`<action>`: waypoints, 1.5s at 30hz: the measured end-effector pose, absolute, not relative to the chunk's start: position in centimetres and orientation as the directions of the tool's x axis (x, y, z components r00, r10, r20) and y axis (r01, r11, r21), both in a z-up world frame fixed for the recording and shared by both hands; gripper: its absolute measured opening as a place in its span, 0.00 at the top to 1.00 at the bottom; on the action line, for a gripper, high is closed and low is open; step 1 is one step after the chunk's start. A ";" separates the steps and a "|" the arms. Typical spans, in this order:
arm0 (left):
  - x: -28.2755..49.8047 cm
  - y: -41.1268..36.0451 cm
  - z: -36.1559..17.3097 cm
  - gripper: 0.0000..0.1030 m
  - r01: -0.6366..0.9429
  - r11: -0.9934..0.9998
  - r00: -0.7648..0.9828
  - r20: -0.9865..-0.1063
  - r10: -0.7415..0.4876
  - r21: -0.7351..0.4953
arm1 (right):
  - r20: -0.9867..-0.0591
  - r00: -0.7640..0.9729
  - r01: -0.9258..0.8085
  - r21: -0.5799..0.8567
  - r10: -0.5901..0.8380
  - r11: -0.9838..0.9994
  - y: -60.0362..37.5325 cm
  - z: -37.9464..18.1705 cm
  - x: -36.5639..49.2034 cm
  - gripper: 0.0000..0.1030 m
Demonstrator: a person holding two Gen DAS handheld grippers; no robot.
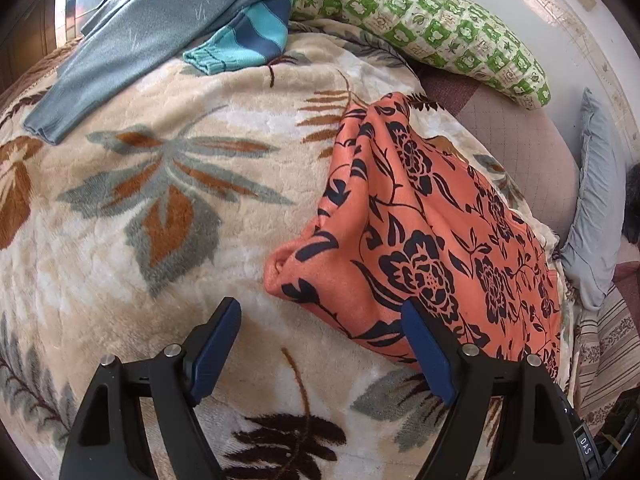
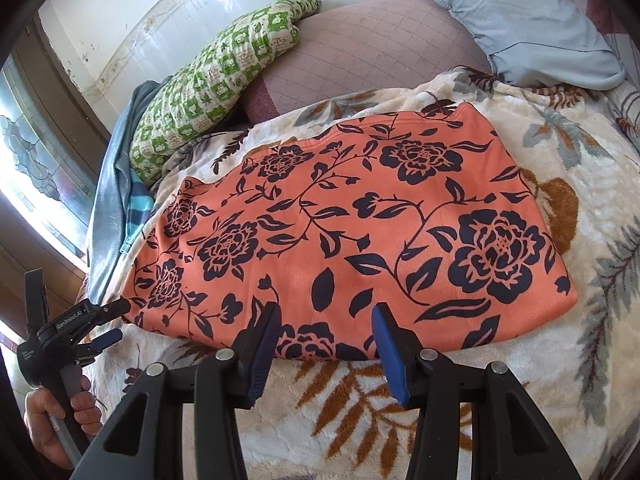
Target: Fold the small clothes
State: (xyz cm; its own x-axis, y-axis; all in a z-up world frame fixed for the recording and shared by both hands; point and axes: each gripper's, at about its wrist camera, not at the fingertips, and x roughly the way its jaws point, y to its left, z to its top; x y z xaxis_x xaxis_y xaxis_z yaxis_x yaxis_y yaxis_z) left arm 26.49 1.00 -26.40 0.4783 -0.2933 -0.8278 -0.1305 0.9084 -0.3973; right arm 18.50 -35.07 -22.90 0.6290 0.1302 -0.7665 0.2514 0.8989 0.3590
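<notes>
An orange garment with dark blue flowers (image 2: 352,232) lies spread flat on a cream leaf-patterned blanket (image 2: 592,208). In the left wrist view the garment (image 1: 420,240) lies to the right, with a bunched corner towards me. My left gripper (image 1: 320,316) is open and empty, just short of that corner; it also shows in the right wrist view (image 2: 116,320), held in a hand at the garment's left edge. My right gripper (image 2: 326,316) is open, its fingers either side of the garment's near edge, holding nothing.
A grey-blue garment (image 1: 152,36) and a striped blue one (image 1: 248,40) lie at the blanket's far side. A green patterned pillow (image 1: 432,20), a pale blue pillow (image 2: 520,16) and a quilted mauve mattress (image 2: 380,48) lie behind. A white wall and window stand beyond.
</notes>
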 end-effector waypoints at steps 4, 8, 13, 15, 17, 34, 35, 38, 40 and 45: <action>26.6 0.9 -26.8 0.20 -0.148 0.902 0.501 -0.817 -0.286 -0.406 | -0.763 0.632 0.262 0.375 0.136 0.889 -35.8 -22.9 17.7 0.51; 26.2 -0.3 -25.7 0.20 -0.136 0.948 0.561 -0.811 -0.165 -0.287 | -0.757 0.637 0.260 0.388 0.145 0.884 -36.1 -22.7 17.4 0.51; 26.5 -1.3 -25.5 0.20 -0.095 0.976 0.572 -0.813 -0.110 -0.198 | -0.756 0.638 0.247 0.386 0.151 0.889 -36.0 -22.6 17.4 0.51; 27.1 -0.9 -26.2 0.20 -0.116 0.962 0.548 -0.824 -0.146 -0.248 | -0.755 0.637 0.249 0.391 0.154 0.886 -36.1 -22.6 17.5 0.51; 27.7 -0.8 -26.8 0.20 -0.125 0.946 0.534 -0.824 -0.189 -0.298 | -0.755 0.638 0.253 0.396 0.155 0.883 -36.2 -22.6 17.6 0.51; 29.9 -1.4 -27.4 0.48 -0.097 0.916 0.621 -0.743 -0.249 -0.389 | -0.754 0.634 0.284 0.433 0.171 0.855 -37.7 -23.3 19.3 0.51; 30.1 -1.5 -27.5 0.34 -0.088 0.909 0.623 -0.735 -0.268 -0.407 | -0.755 0.634 0.288 0.435 0.171 0.853 -37.9 -23.3 19.5 0.51; 30.3 -2.4 -27.4 0.24 -0.048 0.916 0.637 -0.718 -0.279 -0.398 | -0.766 0.622 0.300 0.428 0.166 0.853 -38.5 -23.9 19.9 0.51; 30.2 -2.9 -27.3 0.37 -0.052 0.929 0.647 -0.721 -0.248 -0.365 | -0.773 0.608 0.322 0.446 0.179 0.835 -39.2 -24.8 20.2 0.51; 30.2 -2.7 -26.1 0.73 -0.044 0.915 0.676 -0.687 -0.267 -0.400 | -0.768 0.596 0.352 0.513 0.234 0.783 -40.9 -26.5 21.2 0.51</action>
State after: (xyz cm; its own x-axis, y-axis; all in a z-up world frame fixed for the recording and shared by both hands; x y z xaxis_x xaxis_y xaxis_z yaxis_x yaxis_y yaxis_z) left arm 30.17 -2.69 -26.11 0.6762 -0.2672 -0.6865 -0.0444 0.9154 -0.4000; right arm 21.22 -40.86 -26.53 0.5964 0.2344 -0.7677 0.3517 0.7833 0.5125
